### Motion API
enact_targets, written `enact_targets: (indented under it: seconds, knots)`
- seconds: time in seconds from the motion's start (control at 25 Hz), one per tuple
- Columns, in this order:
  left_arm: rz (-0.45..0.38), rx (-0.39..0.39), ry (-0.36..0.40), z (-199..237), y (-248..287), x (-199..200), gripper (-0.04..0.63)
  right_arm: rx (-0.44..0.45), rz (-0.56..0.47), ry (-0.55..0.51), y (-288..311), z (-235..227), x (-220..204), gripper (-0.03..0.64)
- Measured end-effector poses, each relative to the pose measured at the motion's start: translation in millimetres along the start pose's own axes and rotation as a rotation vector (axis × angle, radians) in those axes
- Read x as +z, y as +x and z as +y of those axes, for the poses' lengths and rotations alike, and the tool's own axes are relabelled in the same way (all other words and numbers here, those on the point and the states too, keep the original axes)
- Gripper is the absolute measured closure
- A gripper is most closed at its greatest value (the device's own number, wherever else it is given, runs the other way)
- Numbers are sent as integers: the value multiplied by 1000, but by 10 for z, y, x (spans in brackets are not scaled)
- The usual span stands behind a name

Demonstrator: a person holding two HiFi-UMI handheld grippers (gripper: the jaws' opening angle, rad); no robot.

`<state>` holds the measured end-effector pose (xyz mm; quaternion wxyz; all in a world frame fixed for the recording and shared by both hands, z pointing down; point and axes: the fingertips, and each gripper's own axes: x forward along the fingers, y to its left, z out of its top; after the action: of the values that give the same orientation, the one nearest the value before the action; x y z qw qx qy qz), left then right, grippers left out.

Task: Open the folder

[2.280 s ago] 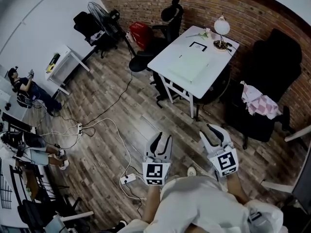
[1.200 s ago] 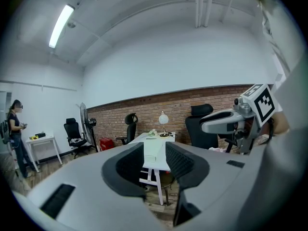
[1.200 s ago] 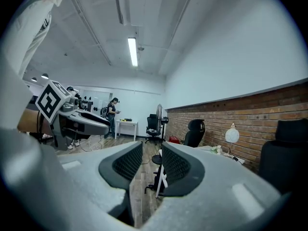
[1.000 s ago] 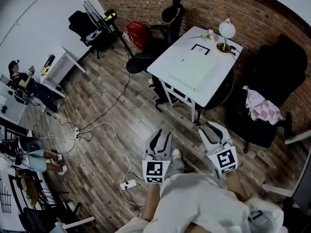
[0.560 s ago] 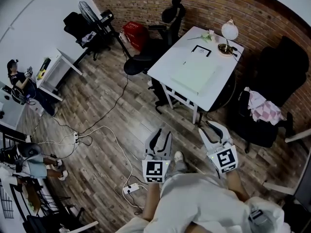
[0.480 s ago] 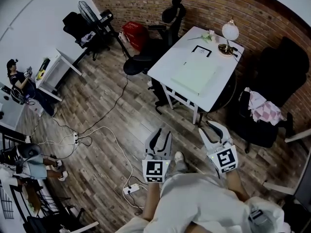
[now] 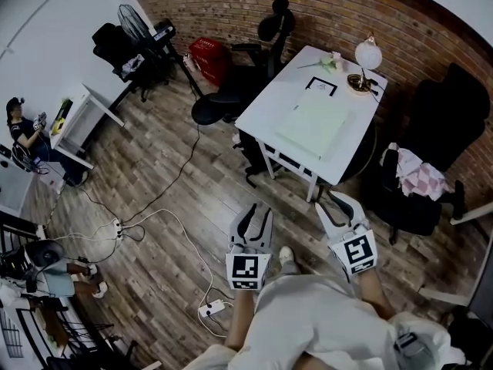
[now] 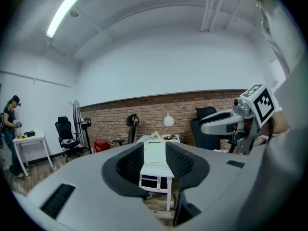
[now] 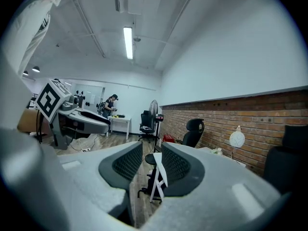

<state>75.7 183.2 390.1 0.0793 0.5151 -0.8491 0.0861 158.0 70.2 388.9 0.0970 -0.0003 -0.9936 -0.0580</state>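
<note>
A pale green folder (image 7: 312, 126) lies shut on the white table (image 7: 269, 106) ahead of me, with a black-framed sheet (image 7: 321, 87) and a globe lamp (image 7: 368, 55) beyond it. Both grippers hang over the wooden floor, short of the table. My left gripper (image 7: 254, 220) is open and empty. In the left gripper view the table top (image 8: 155, 153) shows through the gap of that gripper (image 8: 155, 160). My right gripper (image 7: 339, 206) is open too, with nothing between its pads (image 9: 173, 165).
A black office chair (image 7: 231, 99) stands at the table's left. Another black chair (image 7: 439, 129), with a pink checked cloth (image 7: 420, 179) on it, stands at the right. Cables and a power strip (image 7: 212, 309) lie on the floor. A person (image 7: 23, 129) stands by a small white desk far left.
I have walked forward with both grippers held out. The table now sits nearer, and the floor cables have slid back toward me. Neither gripper's jaws have changed.
</note>
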Motion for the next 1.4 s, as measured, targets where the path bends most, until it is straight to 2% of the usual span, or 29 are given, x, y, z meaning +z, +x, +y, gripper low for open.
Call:
enact_targets:
  seconds: [0.2, 0.52, 0.64, 0.76, 0.92, 1.32, 1.4]
  knots:
    - [-7, -19, -7, 214, 114, 14, 454, -8, -20, -55, 231, 5, 77, 492]
    - [-26, -62, -6, 474, 339, 38, 456, -63, 2, -19, 513, -32, 104, 492]
    - [-28, -76, -8, 533, 410, 43, 456, -68, -5, -51, 584, -50, 116, 492]
    - [-23, -83, -6, 587, 467, 36, 456, -86, 22, -5, 638, -56, 96, 492]
    - [-14, -90, -9, 661, 527, -2, 456, -96, 48, 27, 734, -59, 71, 492]
    - [-11, -101, -13, 808, 735, -10, 457, -89, 27, -35, 965, -171, 57, 492]
    - [-10, -101, -10, 829, 769, -13, 457, -100, 46, 11, 995, -184, 35, 492]
